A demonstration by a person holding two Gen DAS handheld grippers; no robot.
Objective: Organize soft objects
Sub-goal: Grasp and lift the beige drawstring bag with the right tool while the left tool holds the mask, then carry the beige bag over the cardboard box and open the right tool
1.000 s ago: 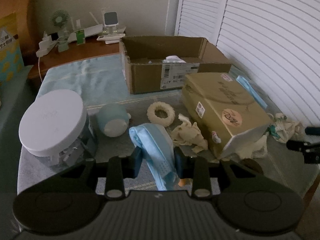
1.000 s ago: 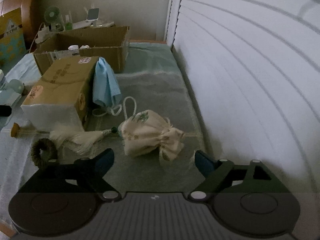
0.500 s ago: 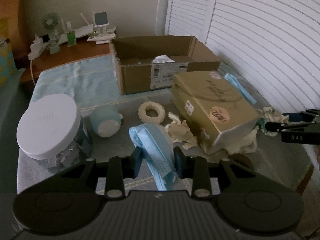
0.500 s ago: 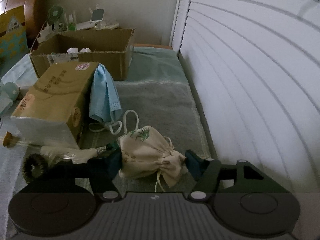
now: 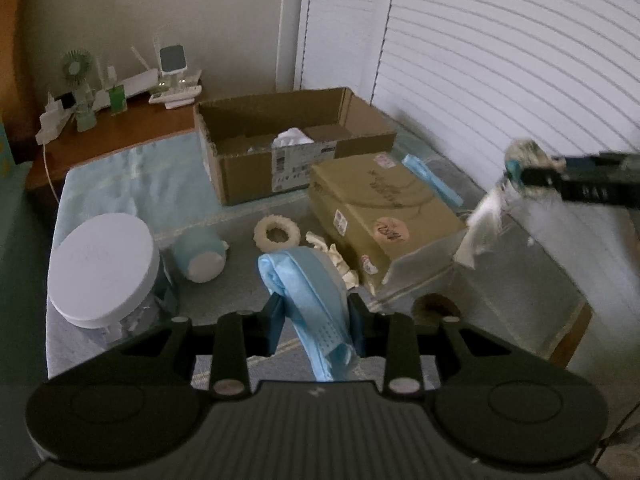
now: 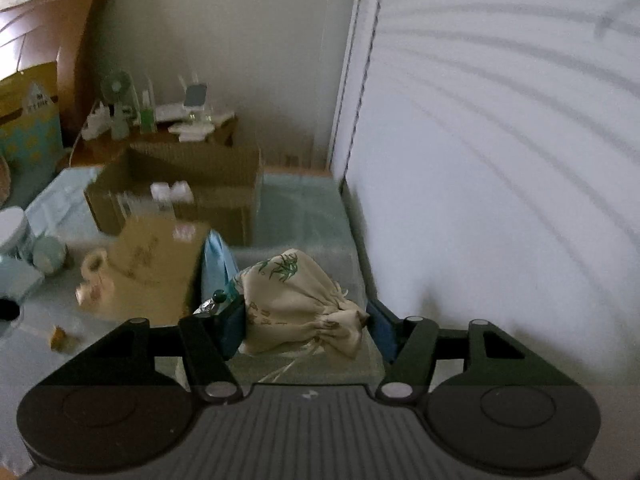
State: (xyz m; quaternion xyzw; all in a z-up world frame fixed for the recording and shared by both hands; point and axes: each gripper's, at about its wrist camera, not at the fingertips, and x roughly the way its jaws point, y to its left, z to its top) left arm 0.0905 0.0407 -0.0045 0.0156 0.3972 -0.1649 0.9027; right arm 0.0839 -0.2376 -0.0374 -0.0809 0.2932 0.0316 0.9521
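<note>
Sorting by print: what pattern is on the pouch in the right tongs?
Cream pouch with green leaf sprigs; clearest in the right wrist view.

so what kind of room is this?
Probably a bedroom: a carved wooden headboard, a wooden side table with a small green fan, and white louvred doors.

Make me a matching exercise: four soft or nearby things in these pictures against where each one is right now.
Things:
1. blue face mask
2. printed drawstring pouch
3. cream ring
4. white-lidded jar

Places:
A. lying in front of the open carton
B. in the right gripper
C. far left of the bed
D. in the left gripper

Pairs: 1-D, 2-B, 3-A, 4-C
</note>
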